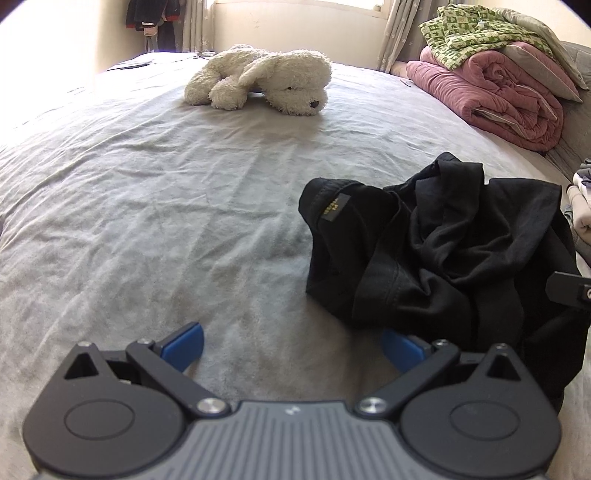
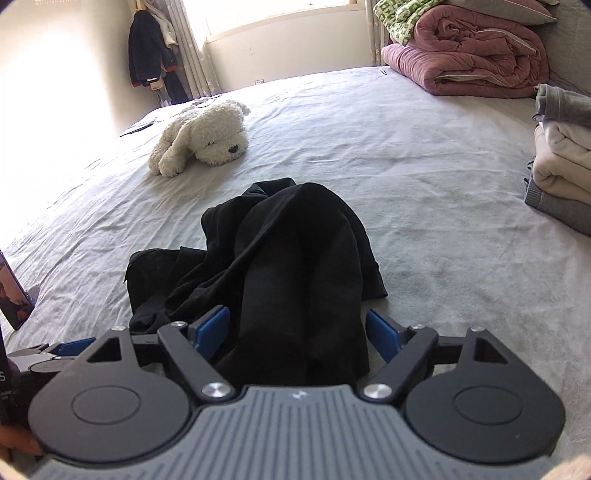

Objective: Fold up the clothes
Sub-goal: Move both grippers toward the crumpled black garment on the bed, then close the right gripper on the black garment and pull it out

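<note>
left wrist view: the left tongs (image 1: 291, 347) stand wide open with nothing between the blue pads, low over the grey bed sheet (image 1: 147, 206); the right-hand pad sits just at the near hem of the black garment (image 1: 436, 258).
right wrist view: the right tongs (image 2: 297, 332) are spread open, a thick fold of the black garment (image 2: 295, 266) lying between the two blue pads; the pads stand apart from the cloth on both sides, so nothing is pinched.
black garment: soft matte fabric, crumpled into a rumpled heap near the bed's near edge, toward its right side; a small dark rectangular label with yellowish print (image 1: 335, 206) shows on a rounded fold.
bed sheet: pale grey, finely creased.
plush dog (image 1: 258, 79): cream, shaggy, lying flat toward the far edge of the bed, well apart from the garment.
pink quilt (image 1: 495, 99): padded, rolled and folded at the far right corner, with a green-and-white patterned cloth (image 1: 476, 35) piled on top.
folded stack (image 2: 561, 166): grey and cream layers, neat, at the right edge of the bed.
</note>
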Tool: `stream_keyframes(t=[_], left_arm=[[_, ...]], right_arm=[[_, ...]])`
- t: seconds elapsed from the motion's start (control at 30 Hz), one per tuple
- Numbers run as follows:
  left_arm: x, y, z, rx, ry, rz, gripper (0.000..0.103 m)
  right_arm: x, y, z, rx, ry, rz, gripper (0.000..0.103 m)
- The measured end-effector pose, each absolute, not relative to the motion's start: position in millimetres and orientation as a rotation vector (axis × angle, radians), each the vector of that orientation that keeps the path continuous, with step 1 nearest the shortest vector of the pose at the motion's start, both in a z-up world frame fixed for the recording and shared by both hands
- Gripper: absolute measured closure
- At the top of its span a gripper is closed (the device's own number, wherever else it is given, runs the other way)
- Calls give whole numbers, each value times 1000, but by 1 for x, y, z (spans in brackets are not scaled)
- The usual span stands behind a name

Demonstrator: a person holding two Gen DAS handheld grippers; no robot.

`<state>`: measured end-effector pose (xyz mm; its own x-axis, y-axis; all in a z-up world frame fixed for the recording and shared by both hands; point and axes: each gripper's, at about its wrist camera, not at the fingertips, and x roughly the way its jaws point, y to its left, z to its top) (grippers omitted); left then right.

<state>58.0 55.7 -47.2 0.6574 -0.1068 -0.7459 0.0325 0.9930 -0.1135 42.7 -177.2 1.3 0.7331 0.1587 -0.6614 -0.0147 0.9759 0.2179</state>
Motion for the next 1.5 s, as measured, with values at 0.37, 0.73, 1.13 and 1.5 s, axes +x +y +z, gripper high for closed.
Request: stream_keyframes(t=[0.37, 0.73, 1.13, 1.5], left_arm=[[61, 49, -42, -148, 831, -157, 1], [61, 42, -38, -161, 816, -183, 1], [58, 39, -32, -138, 807, -167, 1], [56, 44, -21, -135, 797, -132, 1]], right_arm=[[50, -186, -2, 239, 706, 51, 32], [54, -190, -4, 262, 686, 23, 83], [48, -191, 2, 245, 691, 21, 94], [29, -209, 10, 270, 707, 19, 97]])
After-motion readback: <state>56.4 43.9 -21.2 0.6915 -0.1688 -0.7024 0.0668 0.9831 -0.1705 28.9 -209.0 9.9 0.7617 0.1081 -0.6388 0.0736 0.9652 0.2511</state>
